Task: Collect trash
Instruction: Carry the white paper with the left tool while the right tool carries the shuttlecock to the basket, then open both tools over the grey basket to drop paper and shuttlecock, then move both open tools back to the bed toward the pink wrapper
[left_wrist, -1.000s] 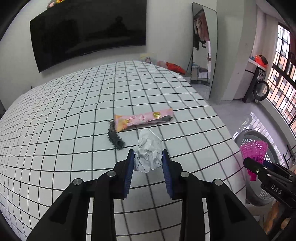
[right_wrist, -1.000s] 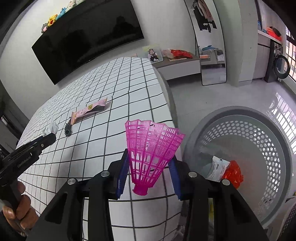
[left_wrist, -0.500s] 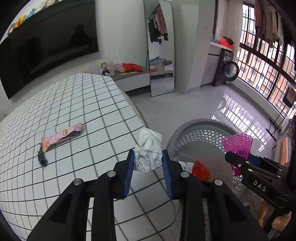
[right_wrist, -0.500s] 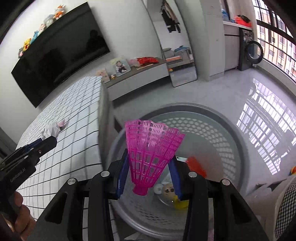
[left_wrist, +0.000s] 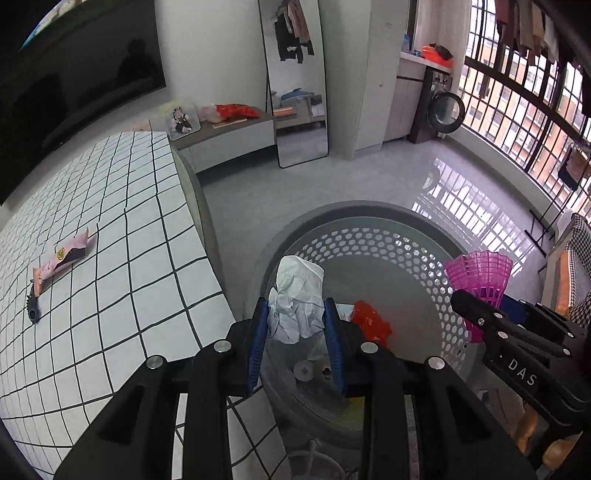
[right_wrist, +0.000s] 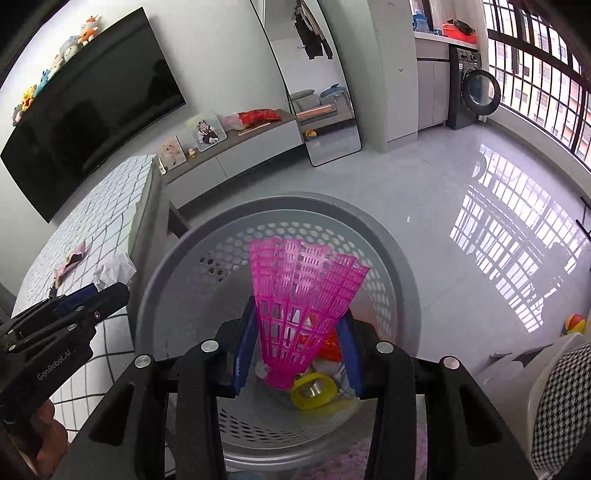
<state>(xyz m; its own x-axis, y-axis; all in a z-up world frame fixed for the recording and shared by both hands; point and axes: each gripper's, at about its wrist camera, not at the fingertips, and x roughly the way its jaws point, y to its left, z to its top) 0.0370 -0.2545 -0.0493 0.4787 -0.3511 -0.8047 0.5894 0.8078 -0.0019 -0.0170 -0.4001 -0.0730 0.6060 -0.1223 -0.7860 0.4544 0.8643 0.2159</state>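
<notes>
Holding crumpled white paper (left_wrist: 295, 306) clamped in left gripper (left_wrist: 297, 341), pink shuttlecock (right_wrist: 303, 306) clamped cork-down in right gripper (right_wrist: 297, 356); both hanging directly over grey perforated basket (right_wrist: 369, 229), right one nearer its middle, left one by its near-left rim, beside checked table (left_wrist: 110, 258)

I count two grippers: my left gripper (left_wrist: 297, 323) and my right gripper (right_wrist: 299, 332). I see one ball of white paper (left_wrist: 295, 299) and one pink shuttlecock (right_wrist: 303, 302). There is one grey basket (right_wrist: 388, 243) with holes in its wall. Inside it I can make out one red wrapper (left_wrist: 369, 325) and one yellow roll of tape (right_wrist: 314, 391); the other bits in there are too hidden to count. On the one checked bed (left_wrist: 129, 258) I count two things: one pink snack wrapper (left_wrist: 61, 260) and one small dark comb-like piece (left_wrist: 33, 304). I see one big black screen (right_wrist: 88, 110), one tall mirror (left_wrist: 295, 85) and one washing machine (right_wrist: 471, 88).
</notes>
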